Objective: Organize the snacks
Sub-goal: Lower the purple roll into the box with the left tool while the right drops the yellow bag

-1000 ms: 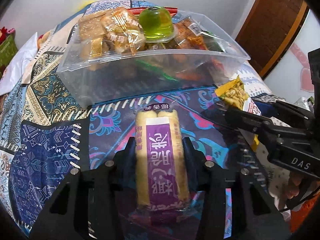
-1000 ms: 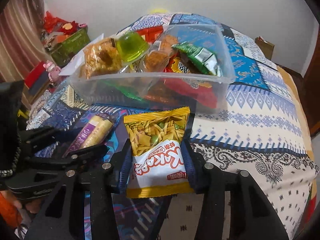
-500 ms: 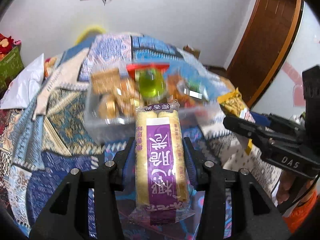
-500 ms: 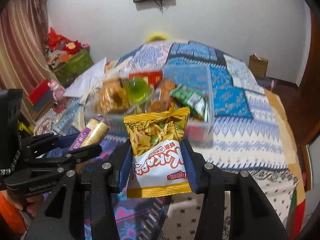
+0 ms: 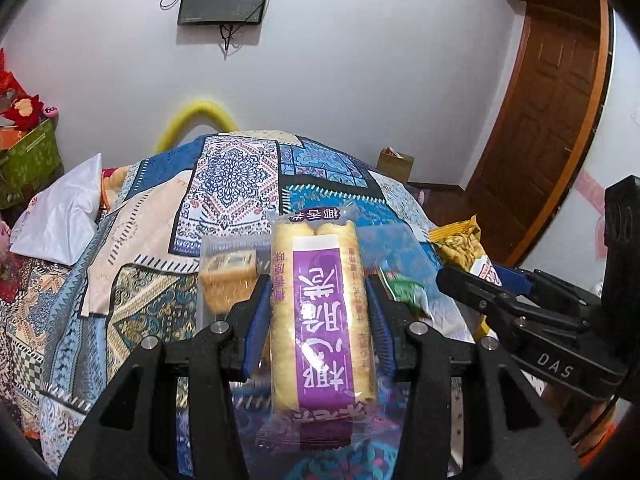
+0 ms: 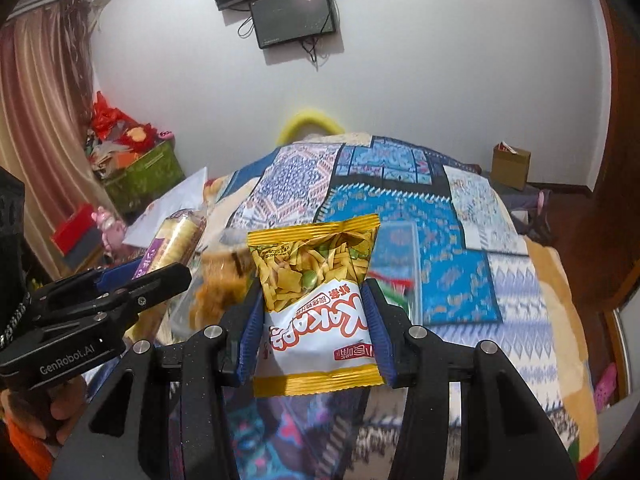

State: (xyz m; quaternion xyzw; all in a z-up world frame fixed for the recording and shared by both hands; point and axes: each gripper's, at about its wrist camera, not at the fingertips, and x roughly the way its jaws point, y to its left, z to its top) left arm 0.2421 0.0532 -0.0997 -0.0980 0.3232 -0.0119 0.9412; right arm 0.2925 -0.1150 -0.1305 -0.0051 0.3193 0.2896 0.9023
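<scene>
My left gripper (image 5: 316,312) is shut on a long purple-and-yellow rice-roll packet (image 5: 320,312), held lengthwise above the bed. My right gripper (image 6: 312,316) is shut on a yellow snack bag (image 6: 316,300) with red lettering. Each gripper shows in the other's view: the right gripper (image 5: 460,276) at the right edge with its yellow bag (image 5: 460,244), the left gripper (image 6: 160,276) at the left with the rice-roll packet (image 6: 176,240). The clear plastic snack bin (image 5: 224,276) lies just behind and below both packets, mostly hidden and blurred.
A patterned blue quilt (image 5: 236,176) covers the bed. A white bag (image 5: 64,208) lies at its left side and a green box (image 6: 140,172) of red items stands beyond. A cardboard box (image 6: 512,164) sits on the floor by the wooden door (image 5: 552,120).
Both grippers have risen with their packets and tipped up, so the snack bin has dropped from large and near to small and low behind the packets. The wall and screens came into view.
</scene>
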